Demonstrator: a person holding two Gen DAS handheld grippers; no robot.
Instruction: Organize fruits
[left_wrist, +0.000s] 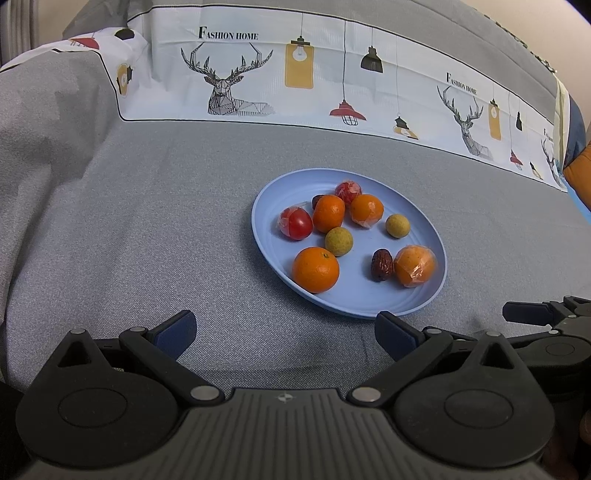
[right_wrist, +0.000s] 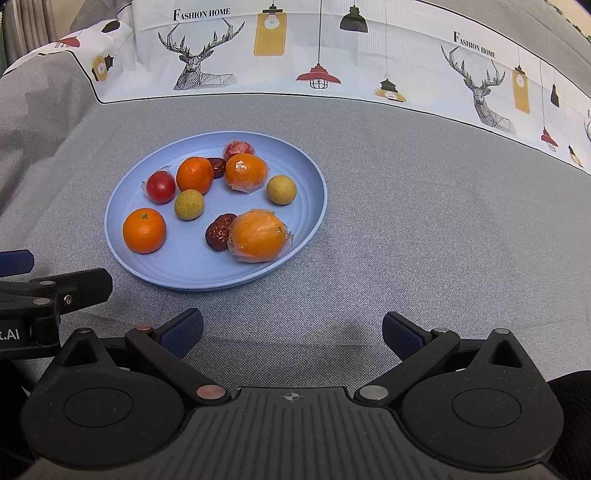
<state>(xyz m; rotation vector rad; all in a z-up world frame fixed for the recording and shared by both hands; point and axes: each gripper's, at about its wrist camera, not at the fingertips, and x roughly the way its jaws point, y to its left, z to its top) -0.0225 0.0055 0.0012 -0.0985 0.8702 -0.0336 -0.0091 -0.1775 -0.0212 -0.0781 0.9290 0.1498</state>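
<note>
A blue plate (left_wrist: 369, 302) (right_wrist: 177, 269) on a grey cloth holds several fruits: oranges, some plastic-wrapped (left_wrist: 315, 270) (right_wrist: 258, 236), wrapped red tomatoes (left_wrist: 295, 222) (right_wrist: 161, 187), yellow-green round fruits (left_wrist: 338, 241) (right_wrist: 189, 204) and dark red dates (left_wrist: 382, 264) (right_wrist: 218, 232). My left gripper (left_wrist: 286, 334) is open and empty just in front of the plate. My right gripper (right_wrist: 291, 334) is open and empty, in front of and to the right of the plate. Each gripper's side shows at the other view's edge.
The grey cloth (left_wrist: 147, 221) (right_wrist: 424, 221) covers the whole surface. A white printed band with deer and lamps (left_wrist: 258, 74) (right_wrist: 332, 48) runs along the back. An orange and blue object (left_wrist: 578, 166) sits at the far right.
</note>
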